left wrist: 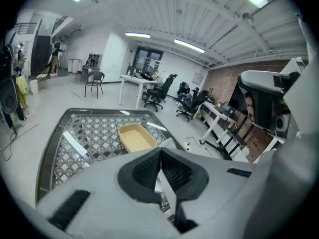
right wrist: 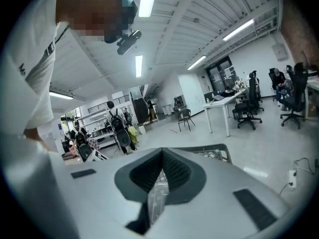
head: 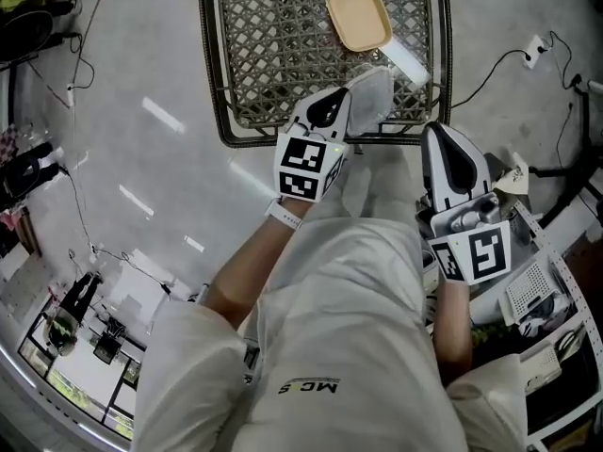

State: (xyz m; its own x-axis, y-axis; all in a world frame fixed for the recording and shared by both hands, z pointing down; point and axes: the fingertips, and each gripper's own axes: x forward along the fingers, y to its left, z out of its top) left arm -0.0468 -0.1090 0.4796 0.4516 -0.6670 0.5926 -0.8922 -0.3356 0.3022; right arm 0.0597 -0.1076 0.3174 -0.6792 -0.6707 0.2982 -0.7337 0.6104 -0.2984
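**A:** Head view first. Where are the grippers?

**B:** The left gripper [head: 337, 102] is at the near edge of the lattice table [head: 273, 55]. A piece of clear plastic [head: 373, 97] rises just right of it, over that edge. Whether it is a sheet or a bag, I can't tell. The right gripper [head: 438, 132] is nearer and further right, off the table and above the floor [head: 141, 158].

**A:** Anything on the table?

**B:** A yellow tray [head: 358, 15] sits toward the far side, with a white strip [head: 407, 64] close by on its near right. I can't tell whether they touch.

**A:** And the left gripper view?

**B:** Its fingers [left wrist: 144, 171] are pressed together on the plastic [left wrist: 166, 188], which shows as a pale band running down from where they meet. Beyond them lies the table [left wrist: 94, 133] with the tray [left wrist: 134, 137] on it.

**A:** The right gripper view?

**B:** It's much the same. The fingers [right wrist: 144, 172] are closed on the plastic [right wrist: 157, 199], a crinkled clear strip in the gap below their tips. Past them a corner of the table [right wrist: 214, 151] shows. Beyond that is open floor, with chairs [right wrist: 247, 111] far off on the right.
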